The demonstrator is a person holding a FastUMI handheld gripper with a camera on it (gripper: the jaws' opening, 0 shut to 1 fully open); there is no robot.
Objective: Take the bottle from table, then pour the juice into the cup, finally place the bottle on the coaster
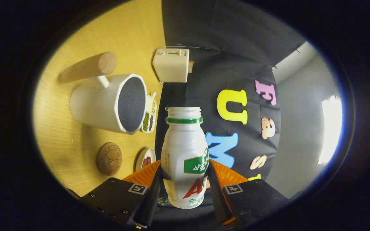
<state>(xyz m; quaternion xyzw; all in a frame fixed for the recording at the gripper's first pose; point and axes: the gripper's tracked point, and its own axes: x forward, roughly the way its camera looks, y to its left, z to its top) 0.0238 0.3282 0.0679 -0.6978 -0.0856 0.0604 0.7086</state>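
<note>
Pouring: the step in hand, judging by the rolled view, with the table [75, 150] standing on edge beside the fingers.
Gripper: the gripper [185, 187] pinches the bottle [185, 154] at its lower body, one finger pressed on each side.
Bottle: white, uncapped, green ring under the neck; its open mouth points past the fingers toward the booth wall.
Cup: the cup [108, 102], white with a wooden handle, lies well off to the side of the bottle's mouth, not under it.
Coaster: the round brown coaster [109, 158] sits on the table near the cup.
Advice: the mouth should probably be carried over the cup's opening first, then tipped slowly.
Risk: a light bottle may slip if the pinch eases.
</note>
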